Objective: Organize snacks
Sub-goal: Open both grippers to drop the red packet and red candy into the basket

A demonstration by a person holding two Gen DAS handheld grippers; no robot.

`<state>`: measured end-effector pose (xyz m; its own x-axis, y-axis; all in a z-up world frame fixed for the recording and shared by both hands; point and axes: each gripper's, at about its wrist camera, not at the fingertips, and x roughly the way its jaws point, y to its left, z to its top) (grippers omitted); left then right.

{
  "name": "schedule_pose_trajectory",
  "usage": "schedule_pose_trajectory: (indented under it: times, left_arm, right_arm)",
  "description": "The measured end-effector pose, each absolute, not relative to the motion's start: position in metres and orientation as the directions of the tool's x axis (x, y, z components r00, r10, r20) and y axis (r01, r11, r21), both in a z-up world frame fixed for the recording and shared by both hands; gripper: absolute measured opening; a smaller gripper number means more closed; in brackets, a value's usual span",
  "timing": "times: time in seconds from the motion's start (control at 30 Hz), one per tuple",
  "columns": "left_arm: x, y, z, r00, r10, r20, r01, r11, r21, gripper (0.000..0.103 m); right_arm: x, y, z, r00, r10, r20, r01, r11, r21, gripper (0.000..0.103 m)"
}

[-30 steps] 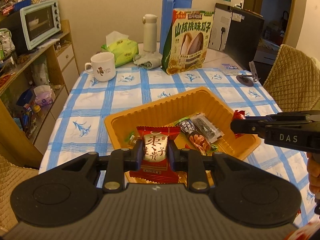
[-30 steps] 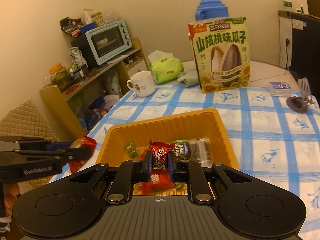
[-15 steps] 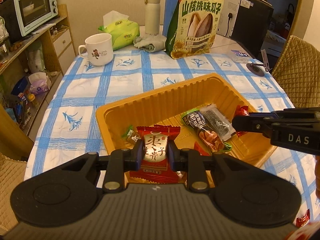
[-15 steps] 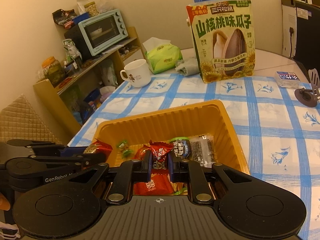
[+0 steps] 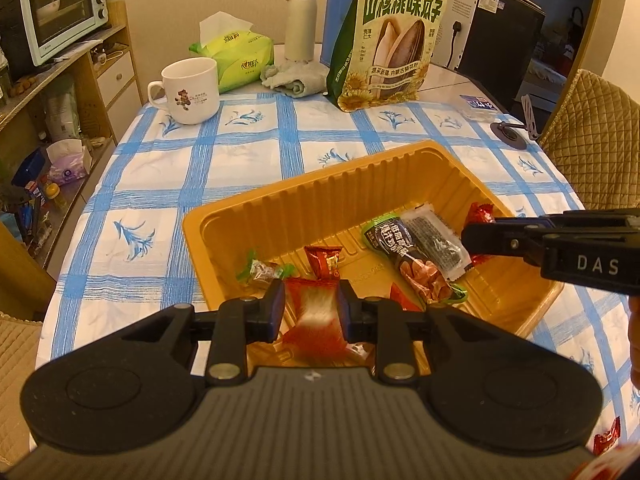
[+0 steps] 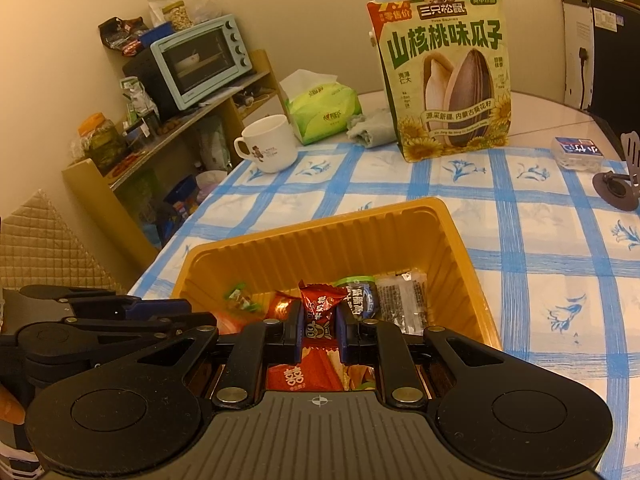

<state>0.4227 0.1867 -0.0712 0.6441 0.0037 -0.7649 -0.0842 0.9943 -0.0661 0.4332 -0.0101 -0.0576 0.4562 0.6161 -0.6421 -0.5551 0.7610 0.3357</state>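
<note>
While both grippers are hanging over the orange tray (image 5: 404, 160), the left gripper (image 5: 311, 309) is pinching a red packet (image 5: 314, 322), blurred, with a pale middle, and the right gripper (image 6: 318, 328) is clamping a small red candy (image 6: 320, 312) with crimped ends above other wrapped snacks.

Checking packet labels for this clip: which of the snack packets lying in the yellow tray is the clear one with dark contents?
The clear packet, beside the green-edged dark packet toward the tray's right end; every other packet there is opaque.
</note>
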Motion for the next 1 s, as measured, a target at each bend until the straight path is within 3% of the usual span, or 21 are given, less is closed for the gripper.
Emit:
schedule_pose_trajectory:
  times: [0.5, 0.77, 0.8, 0.9, 1.0]
  left_arm:
    - [0.424, 0.191, -0.073, 0.641, -0.003, -0.768, -0.079, 0.994, -0.07, 0.029]
    - [0.425, 0.195, -0.073, 0.639, 0.004, -0.769, -0.088, 0.994, -0.068, 0.038]
    - [0.424, 0.196, -0.073, 0.639, 0.006, -0.77, -0.091, 0.994, -0.067, 0.041]
    - [0.422, 0.196, -0.072, 0.641, 0.011, -0.767, -0.092, 0.994, -0.063, 0.045]
    - [0.42, 0.195, -0.071, 0.642, 0.011, -0.767, -0.093, 0.994, -0.064, 0.049]
  right_arm:
    - [0.446, 0.014, -0.065, 0.428, 0.623, -0.655, -0.578, 0.745, 0.332, 0.017]
    - [0.45, 0.025, -0.066, 0.429, 0.627, -0.65, -0.58, 0.743, 0.335, 0.018]
    - [0.451, 0.026, -0.066, 0.43, 0.626, -0.65, -0.576, 0.745, 0.336, 0.023]
    - [0.451, 0.024, -0.063, 0.453, 0.626, -0.635, -0.569, 0.751, 0.335, 0.052]
    - [0.449, 0.02, -0.059, 0.467, 0.624, -0.626, -0.562, 0.756, 0.334, 0.058]
